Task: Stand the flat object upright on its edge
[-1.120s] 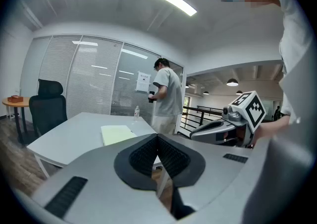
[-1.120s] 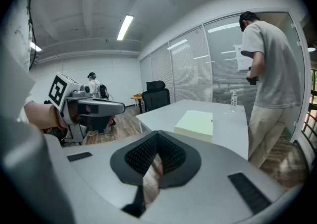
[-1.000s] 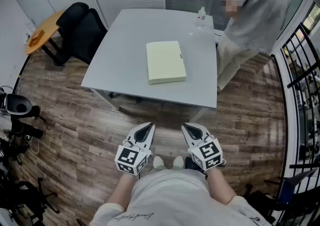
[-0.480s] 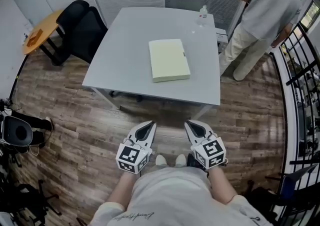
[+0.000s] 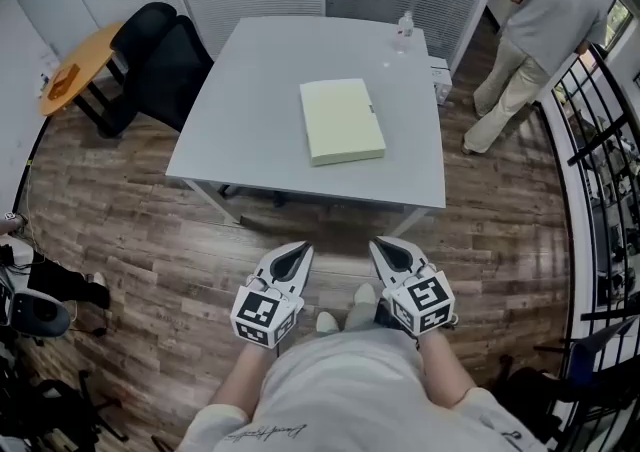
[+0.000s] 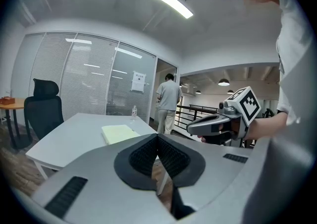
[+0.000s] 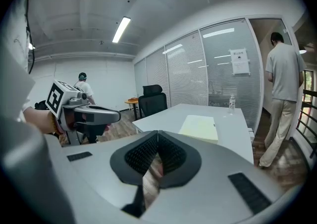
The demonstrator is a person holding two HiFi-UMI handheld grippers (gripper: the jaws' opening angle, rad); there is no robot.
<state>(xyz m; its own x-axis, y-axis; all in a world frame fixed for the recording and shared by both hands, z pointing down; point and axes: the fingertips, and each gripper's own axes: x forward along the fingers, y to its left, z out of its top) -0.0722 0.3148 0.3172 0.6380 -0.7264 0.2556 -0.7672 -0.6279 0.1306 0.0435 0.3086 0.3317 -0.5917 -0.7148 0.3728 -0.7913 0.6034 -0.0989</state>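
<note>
A flat pale yellow book (image 5: 343,120) lies face down on the grey table (image 5: 250,130), right of its middle. It also shows in the left gripper view as the book (image 6: 120,133) and in the right gripper view as the book (image 7: 199,128). Both grippers hang over the wooden floor, well short of the table's near edge. My left gripper (image 5: 294,259) is shut with nothing in it. My right gripper (image 5: 389,253) is shut and empty too. In each gripper view the pads meet: left gripper (image 6: 157,139), right gripper (image 7: 158,135).
A small clear bottle (image 5: 404,28) stands at the table's far right corner. A black office chair (image 5: 160,60) and an orange side table (image 5: 75,65) stand at the left. A person (image 5: 540,35) walks at the far right beside a black railing (image 5: 600,170). Dark equipment (image 5: 35,310) sits at the lower left.
The person by the table's far right corner has straightened and walked away to the right. The dark equipment at the left has slid down the picture. Both grippers stay shut and nearly still.
</note>
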